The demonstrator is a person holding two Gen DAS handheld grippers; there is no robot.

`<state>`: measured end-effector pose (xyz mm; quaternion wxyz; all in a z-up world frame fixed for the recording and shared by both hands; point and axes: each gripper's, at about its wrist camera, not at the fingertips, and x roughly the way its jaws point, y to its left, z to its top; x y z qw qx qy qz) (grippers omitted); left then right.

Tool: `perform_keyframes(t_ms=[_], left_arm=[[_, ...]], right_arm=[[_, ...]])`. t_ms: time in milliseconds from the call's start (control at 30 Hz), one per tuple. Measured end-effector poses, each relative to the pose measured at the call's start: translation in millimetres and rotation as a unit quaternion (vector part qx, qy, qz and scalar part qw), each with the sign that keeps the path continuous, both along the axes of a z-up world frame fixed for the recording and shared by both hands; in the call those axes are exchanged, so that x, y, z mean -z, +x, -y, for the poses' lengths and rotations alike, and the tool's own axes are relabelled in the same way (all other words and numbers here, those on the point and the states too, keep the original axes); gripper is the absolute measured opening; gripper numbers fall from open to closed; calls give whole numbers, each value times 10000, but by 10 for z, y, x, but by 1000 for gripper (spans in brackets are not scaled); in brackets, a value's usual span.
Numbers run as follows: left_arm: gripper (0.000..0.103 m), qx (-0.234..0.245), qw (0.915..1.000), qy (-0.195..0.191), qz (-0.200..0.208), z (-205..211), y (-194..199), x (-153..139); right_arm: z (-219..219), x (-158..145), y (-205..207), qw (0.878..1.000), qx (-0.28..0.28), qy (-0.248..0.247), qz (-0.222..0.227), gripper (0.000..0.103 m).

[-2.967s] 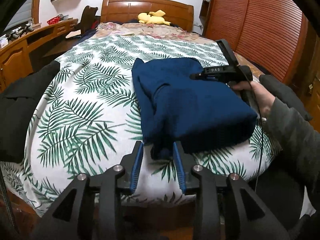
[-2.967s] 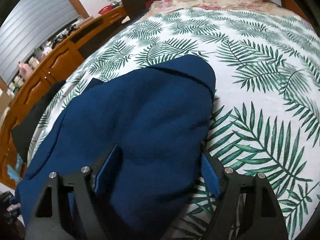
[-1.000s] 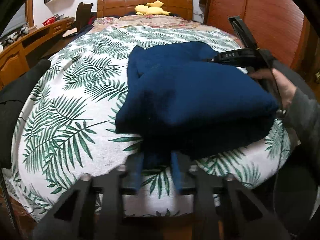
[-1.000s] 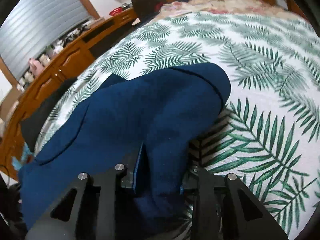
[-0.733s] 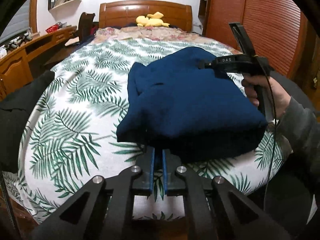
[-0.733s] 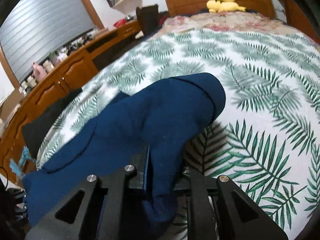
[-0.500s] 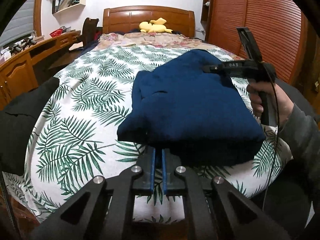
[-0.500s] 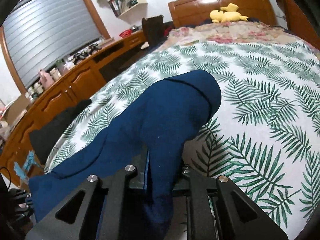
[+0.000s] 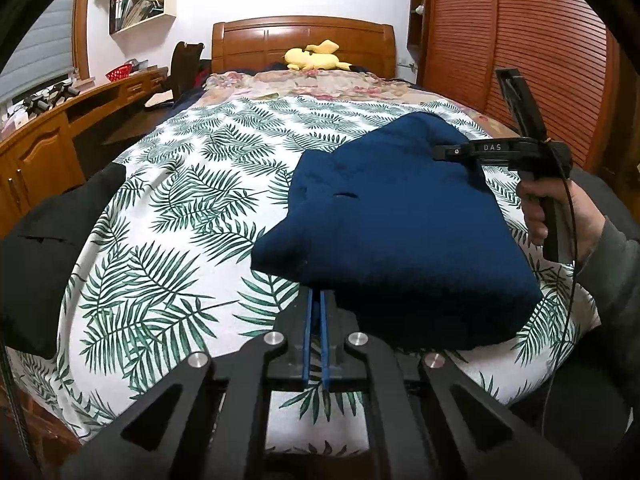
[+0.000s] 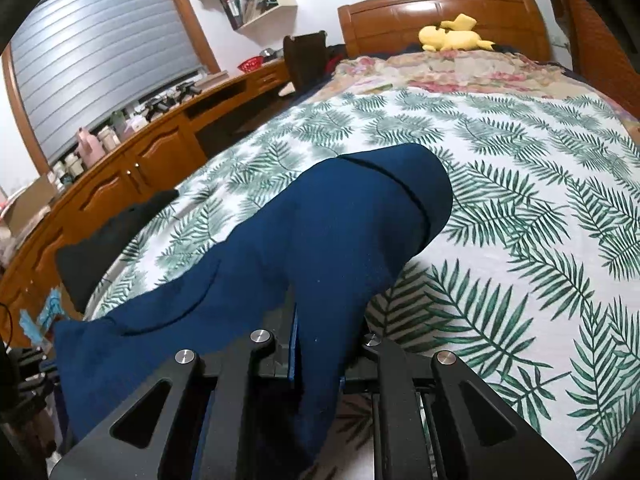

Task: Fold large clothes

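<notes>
Item: blue garment, partly folded, lifted at its near edge over the foot of the bed; far end rests on the leaf-print cover. Left gripper: clenched on a thin pinch of the hem. Right gripper: clamped on a thick bunch of cloth. Risks: the thin left pinch may slip free under the hanging weight; uneven lifting may skew the fold or undo layers already made.
</notes>
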<state>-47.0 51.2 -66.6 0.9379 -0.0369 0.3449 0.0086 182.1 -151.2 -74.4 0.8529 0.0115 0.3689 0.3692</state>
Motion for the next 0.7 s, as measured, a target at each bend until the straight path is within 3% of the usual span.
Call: perform_keyframes(t_ms=[533, 700], left_arm=[[0, -102, 9997, -197, -123, -121, -26, 164], [19, -62, 9968, -651, -452, -233, -5, 238]], right_arm=[[-55, 167, 62, 9998, 69, -186, -79, 11], [-75, 210, 81, 9996, 86, -223, -164, 11]])
